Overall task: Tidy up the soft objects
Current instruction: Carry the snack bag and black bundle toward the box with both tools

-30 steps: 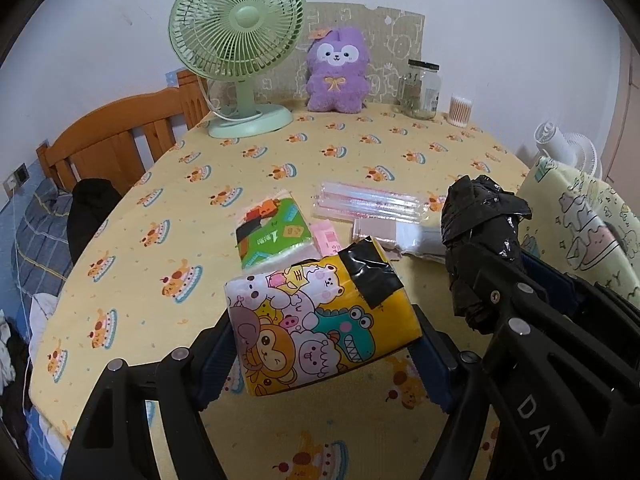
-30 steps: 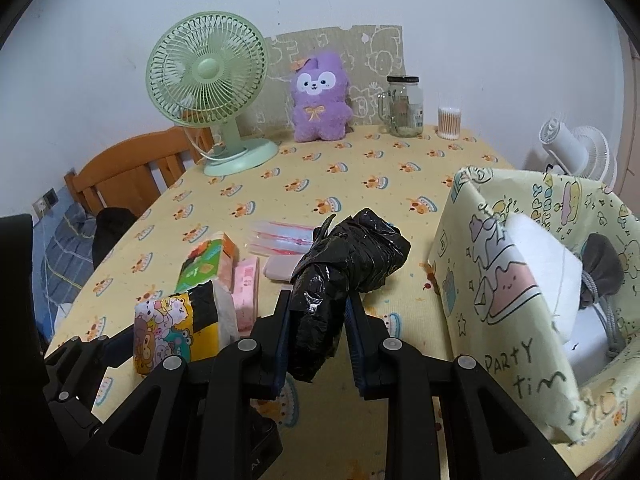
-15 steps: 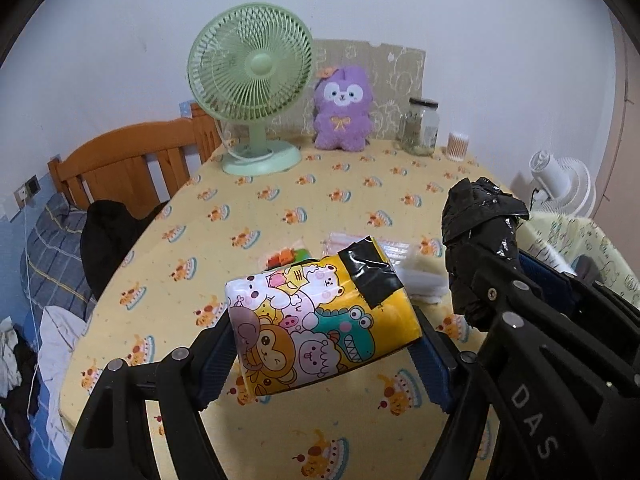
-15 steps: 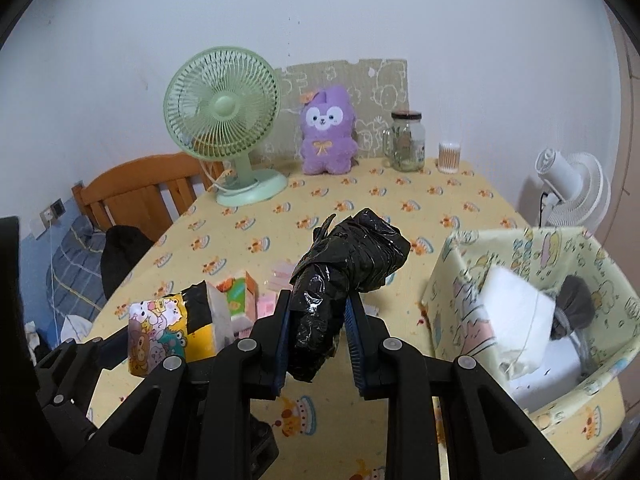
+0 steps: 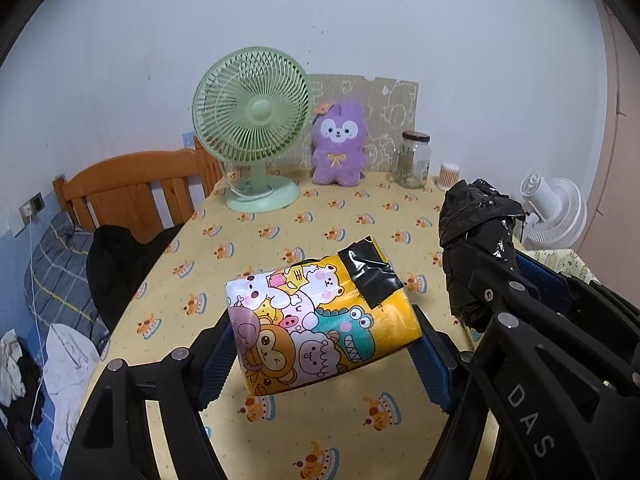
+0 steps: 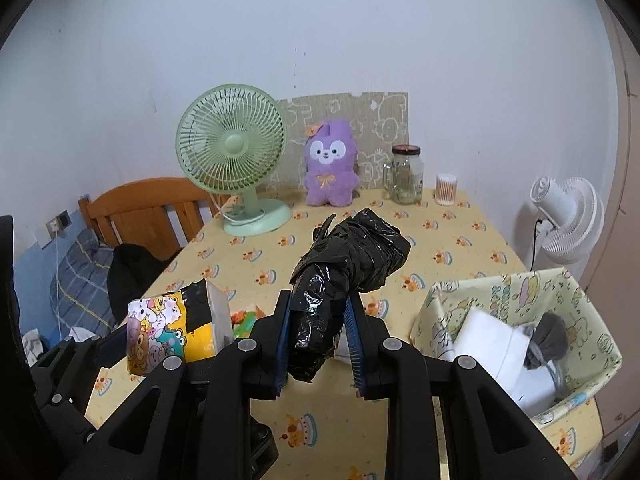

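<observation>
My left gripper (image 5: 320,356) is shut on a cartoon-print tissue pack (image 5: 320,320) with a black tape patch and holds it well above the yellow table (image 5: 280,236). The pack also shows in the right wrist view (image 6: 172,328). My right gripper (image 6: 318,344) is shut on a crumpled black plastic bag roll (image 6: 344,268), also lifted; the roll shows at the right of the left wrist view (image 5: 476,236). A yellow fabric basket (image 6: 496,296) with white cloth and a grey item stands at the right. A green tissue pack (image 6: 244,318) peeks out below.
A green desk fan (image 5: 252,120), purple plush (image 5: 340,144), glass jar (image 5: 414,158) and cotton-swab pot (image 5: 450,176) stand along the table's back. A wooden bed frame (image 5: 132,188) with bedding lies left. A white floor fan (image 6: 568,216) stands right.
Both grippers have risen higher above the table with their loads still held. The items on the table have dropped out of the left wrist view.
</observation>
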Available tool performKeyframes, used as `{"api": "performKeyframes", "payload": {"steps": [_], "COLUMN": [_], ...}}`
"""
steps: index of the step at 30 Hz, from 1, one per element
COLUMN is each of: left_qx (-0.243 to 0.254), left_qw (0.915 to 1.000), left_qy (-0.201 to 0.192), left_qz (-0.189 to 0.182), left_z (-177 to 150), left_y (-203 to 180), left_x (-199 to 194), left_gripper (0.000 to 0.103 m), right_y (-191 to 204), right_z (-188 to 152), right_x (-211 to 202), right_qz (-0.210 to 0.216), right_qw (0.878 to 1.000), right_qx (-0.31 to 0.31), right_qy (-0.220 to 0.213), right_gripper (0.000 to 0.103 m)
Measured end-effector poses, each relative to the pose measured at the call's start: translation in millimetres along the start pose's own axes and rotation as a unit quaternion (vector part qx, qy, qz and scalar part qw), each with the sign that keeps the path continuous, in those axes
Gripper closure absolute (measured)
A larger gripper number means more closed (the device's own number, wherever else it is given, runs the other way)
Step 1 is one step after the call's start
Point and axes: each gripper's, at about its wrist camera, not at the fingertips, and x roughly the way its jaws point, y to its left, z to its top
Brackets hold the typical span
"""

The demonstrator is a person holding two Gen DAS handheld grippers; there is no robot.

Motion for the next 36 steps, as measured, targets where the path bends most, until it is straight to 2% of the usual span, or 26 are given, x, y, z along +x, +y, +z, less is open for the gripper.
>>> {"api": "performKeyframes", "payload": {"steps": [11,25,36], "left_qx": [0.001,0.015,0.027], "left_qw": [0.9997,0.9985,0.9974], "left_qy": [-0.022,-0.048,-0.049], "left_qz": [0.001,-0.02,-0.046], "left_z": [13,19,20], "left_y": [-11,-46,-81], "left_x": [-16,-23,-21], "left_gripper": [0.023,0.023,0.023], "right_y": [-8,-39,-70], "right_z": [14,19,21], "right_x": [-17,-33,-40], "right_qz": [0.002,-0.008,-0.031], "right_qw": [1.0,0.999,0.999], "right_qx": [-0.002,-0.004,-0.002], "right_qy": [-0.016,-0.034,-0.039], "right_gripper": [0.075,0.075,0.075]}}
